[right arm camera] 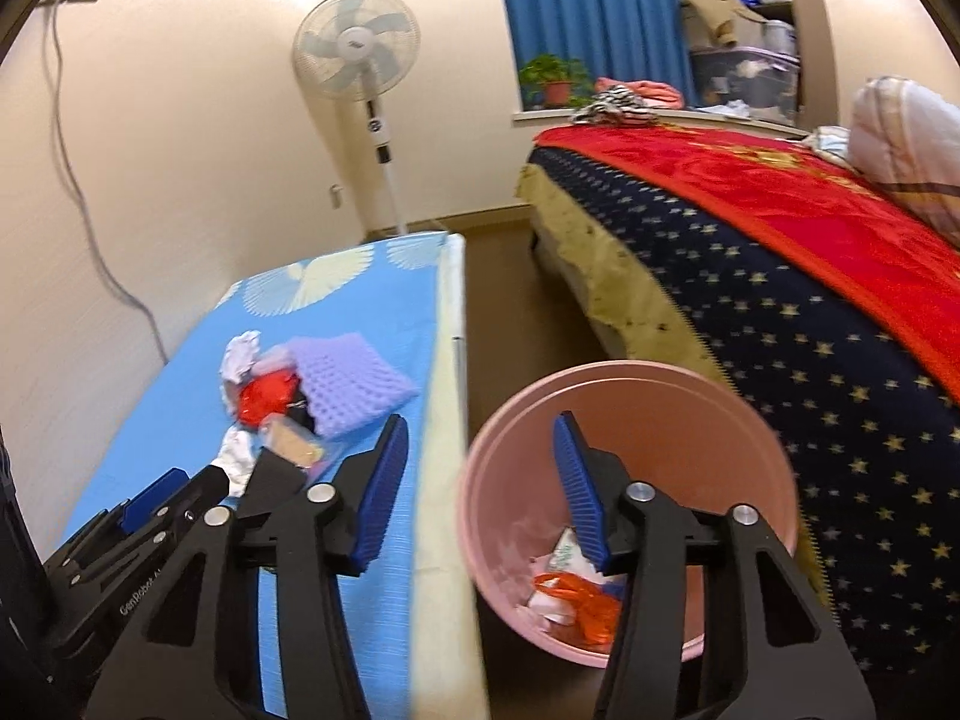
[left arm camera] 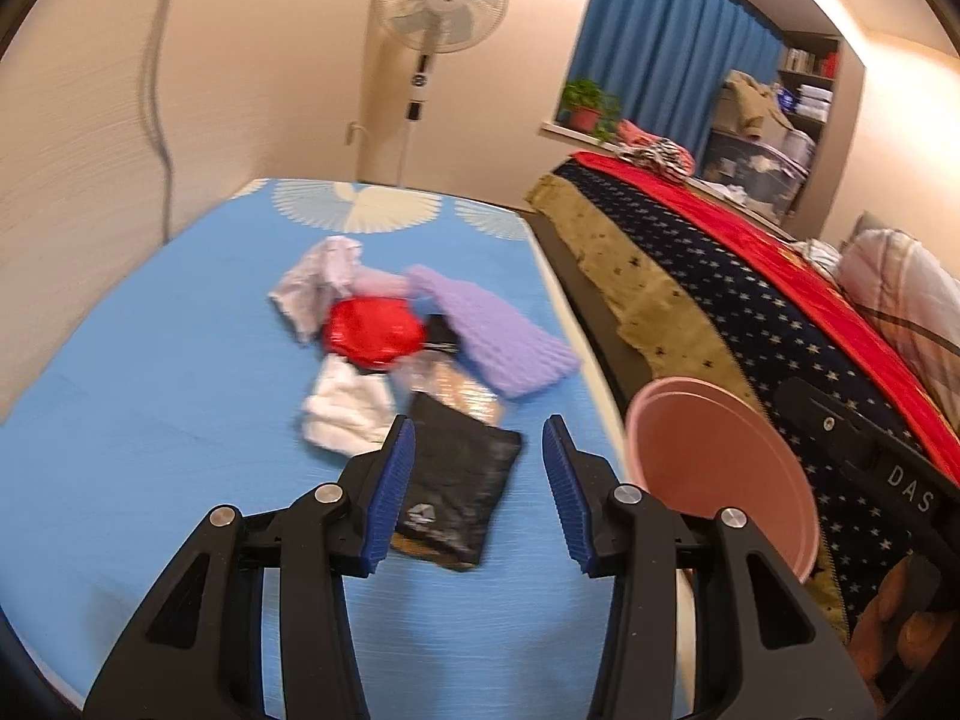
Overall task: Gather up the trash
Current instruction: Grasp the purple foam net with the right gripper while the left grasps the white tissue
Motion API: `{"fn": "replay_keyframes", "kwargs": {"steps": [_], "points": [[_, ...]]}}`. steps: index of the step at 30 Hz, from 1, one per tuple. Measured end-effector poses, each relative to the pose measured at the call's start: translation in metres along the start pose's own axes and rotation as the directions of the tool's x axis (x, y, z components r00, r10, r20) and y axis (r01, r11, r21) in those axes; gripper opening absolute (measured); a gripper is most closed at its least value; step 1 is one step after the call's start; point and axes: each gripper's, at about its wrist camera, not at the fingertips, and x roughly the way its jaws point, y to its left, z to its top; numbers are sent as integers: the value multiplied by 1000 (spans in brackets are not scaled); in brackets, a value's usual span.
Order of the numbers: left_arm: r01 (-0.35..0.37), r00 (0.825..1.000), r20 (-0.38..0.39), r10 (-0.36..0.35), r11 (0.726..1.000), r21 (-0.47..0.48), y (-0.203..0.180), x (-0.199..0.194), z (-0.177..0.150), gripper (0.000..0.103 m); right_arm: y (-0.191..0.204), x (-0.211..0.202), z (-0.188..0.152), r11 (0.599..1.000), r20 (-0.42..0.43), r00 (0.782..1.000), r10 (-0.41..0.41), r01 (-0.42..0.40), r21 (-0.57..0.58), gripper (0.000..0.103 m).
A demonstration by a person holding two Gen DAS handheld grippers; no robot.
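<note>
A pile of trash lies on the blue table (left arm camera: pixel 150 360): a black plastic bag (left arm camera: pixel 462 480), a white crumpled tissue (left arm camera: pixel 345 414), a red wrapper (left arm camera: pixel 372 330), a purple foam sheet (left arm camera: pixel 498 330) and crumpled paper (left arm camera: pixel 318 282). My left gripper (left arm camera: pixel 478 441) is open and empty, its jaws standing either side of the black bag. My right gripper (right arm camera: pixel 480 438) is open and empty, over the rim of the pink bin (right arm camera: pixel 660 396), which holds some scraps (right arm camera: pixel 570 594). The left gripper (right arm camera: pixel 180 492) shows low in the right wrist view, beside the pile (right arm camera: pixel 312 390).
The pink bin (left arm camera: pixel 720 468) stands on the floor between the table and a bed with a starred blue cover (right arm camera: pixel 780 312) and a red blanket (right arm camera: pixel 810 198). A standing fan (right arm camera: pixel 354 54), a potted plant (right arm camera: pixel 555 81) and blue curtains (right arm camera: pixel 600 12) are at the back.
</note>
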Motion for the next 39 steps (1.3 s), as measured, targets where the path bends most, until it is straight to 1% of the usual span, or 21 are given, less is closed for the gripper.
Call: {"fn": "replay_keyframes", "kwargs": {"steps": [3,5,9,17,30,35,39], "points": [[-34,999,8,34,999,-22,12,1,2,43,10,11,0,999,-9,999,39,-39,-3,41],[-55,998,14,55,998,-35,18,3,4,42,17,20,1,997,-17,997,72,-72,0,40],[-91,995,21,93,994,-68,32,7,8,42,29,35,1,995,-24,994,104,-104,-8,39],[-127,992,7,128,986,-107,51,22,14,42,34,78,4,990,-75,987,142,-141,19,40],[-146,988,-72,136,977,-153,66,59,18,42,42,141,17,985,-140,975,172,-167,47,41],[-138,985,-129,117,977,-165,70,73,15,45,40,163,18,985,-185,968,172,-164,60,42],[-140,982,-148,114,974,-178,72,77,11,46,44,177,13,987,-236,958,162,-155,50,42]]}}
